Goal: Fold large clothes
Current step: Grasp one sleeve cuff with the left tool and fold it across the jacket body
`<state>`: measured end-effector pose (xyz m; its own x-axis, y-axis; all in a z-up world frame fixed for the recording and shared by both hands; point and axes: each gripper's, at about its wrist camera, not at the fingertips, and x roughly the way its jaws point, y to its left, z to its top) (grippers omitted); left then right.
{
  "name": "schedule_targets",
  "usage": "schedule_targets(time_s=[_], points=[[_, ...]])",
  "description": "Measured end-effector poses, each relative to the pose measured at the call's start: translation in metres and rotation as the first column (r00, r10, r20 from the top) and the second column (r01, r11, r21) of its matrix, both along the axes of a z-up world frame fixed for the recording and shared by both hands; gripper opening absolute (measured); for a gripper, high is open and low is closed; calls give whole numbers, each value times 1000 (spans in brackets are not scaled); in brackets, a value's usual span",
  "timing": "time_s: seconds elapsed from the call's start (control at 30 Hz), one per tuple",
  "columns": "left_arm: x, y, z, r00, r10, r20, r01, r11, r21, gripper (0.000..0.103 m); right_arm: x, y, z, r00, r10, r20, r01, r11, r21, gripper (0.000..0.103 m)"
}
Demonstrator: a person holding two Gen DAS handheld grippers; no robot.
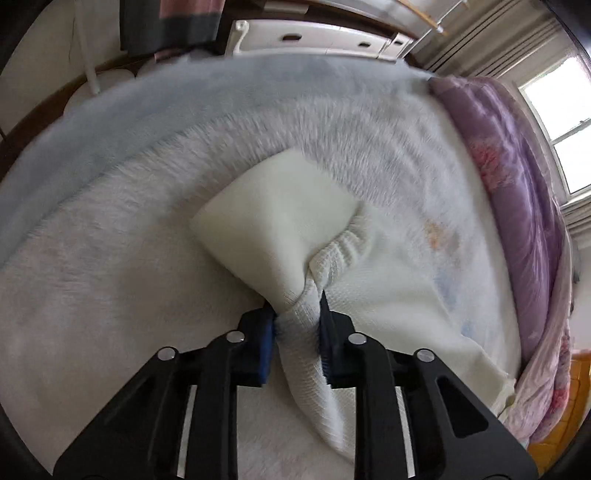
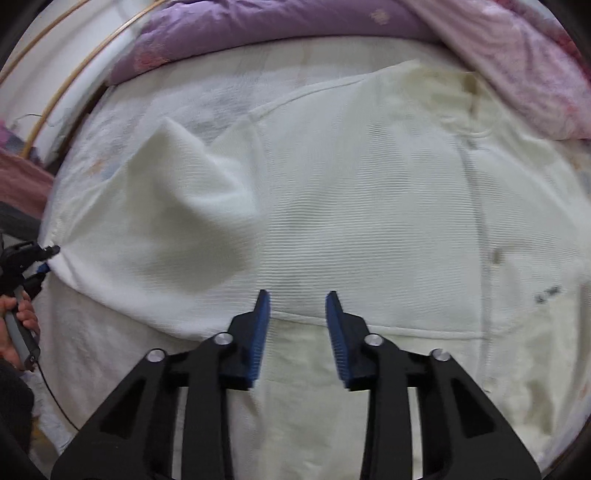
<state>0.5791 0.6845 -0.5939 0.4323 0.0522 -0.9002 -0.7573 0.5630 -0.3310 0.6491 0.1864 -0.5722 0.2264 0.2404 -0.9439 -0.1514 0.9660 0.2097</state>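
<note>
A large cream-white knit garment (image 2: pixel 351 192) lies spread on the bed; its body fills the right wrist view. My left gripper (image 1: pixel 297 314) is shut on the garment's ribbed cuff end (image 1: pixel 314 295), with the sleeve (image 1: pixel 273 221) bunched and lifted ahead of it. The left gripper also shows at the far left of the right wrist view (image 2: pixel 44 258), pulling the sleeve out taut. My right gripper (image 2: pixel 297 299) is open and empty, its blue pads hovering just over the garment's near hem (image 2: pixel 369 326).
The bed has a pale fluffy blanket (image 1: pixel 110 277). A purple and pink quilt (image 1: pixel 517 184) is heaped along the bed's far side, also in the right wrist view (image 2: pixel 295 26). White drawers (image 1: pixel 314 38) and a window (image 1: pixel 565 122) stand beyond.
</note>
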Motion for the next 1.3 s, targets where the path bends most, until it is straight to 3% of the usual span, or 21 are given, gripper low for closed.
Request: schedule_targets(time_s=[0.07, 0.13, 0.2, 0.27, 0.37, 0.47, 0.6, 0.7, 0.77, 0.9, 1.03, 1.07, 1.17, 1.3], points=[[-12, -8, 25, 998, -61, 9, 60, 996, 69, 19, 3, 12, -5, 999, 39, -16, -38, 997, 61, 8], [-23, -16, 46, 995, -95, 40, 90, 990, 112, 19, 6, 27, -14, 997, 76, -34, -73, 993, 94, 7], [-34, -23, 67, 992, -111, 67, 100, 984, 146, 19, 8, 40, -39, 988, 99, -118, -82, 987, 139, 6], [-42, -34, 83, 988, -122, 92, 106, 981, 165, 19, 8, 48, -67, 977, 101, -189, -80, 990, 115, 4], [-52, -64, 113, 981, -169, 95, 141, 958, 249, 18, 13, 45, -77, 975, 70, -212, -43, 991, 128, 2], [-55, -110, 155, 967, -226, 119, 174, 924, 341, 18, 18, 40, -70, 969, 89, -230, -53, 986, 157, 2], [-47, -179, 206, 935, -318, 158, 228, 879, 419, 18, 9, 7, -42, 979, 104, -175, -58, 967, 249, 5], [-33, -242, 232, 902, -374, 216, 256, 866, 430, 18, 1, -41, -14, 992, 72, -105, -40, 959, 280, 5], [-20, -297, 241, 877, -430, 213, 296, 834, 466, 18, -6, -88, 3, 998, 19, -58, -2, 959, 283, 5], [22, -420, 229, 820, -542, 184, 417, 786, 457, 18, -18, -198, 30, 994, -109, 22, 100, 964, 244, 5], [56, -537, 196, 761, -631, 153, 512, 728, 455, 18, -33, -331, 45, 957, -284, 63, 265, 940, 215, 5], [62, -558, 187, 749, -646, 145, 531, 716, 453, 18, -35, -344, 45, 949, -309, 69, 289, 934, 209, 5], [81, -636, 149, 703, -704, 100, 600, 663, 447, 18, -57, -433, 46, 901, -422, 96, 402, 898, 176, 7], [98, -732, 95, 615, -788, 4, 700, 549, 456, 18, -90, -529, 44, 808, -578, 116, 557, 813, 168, 8]])
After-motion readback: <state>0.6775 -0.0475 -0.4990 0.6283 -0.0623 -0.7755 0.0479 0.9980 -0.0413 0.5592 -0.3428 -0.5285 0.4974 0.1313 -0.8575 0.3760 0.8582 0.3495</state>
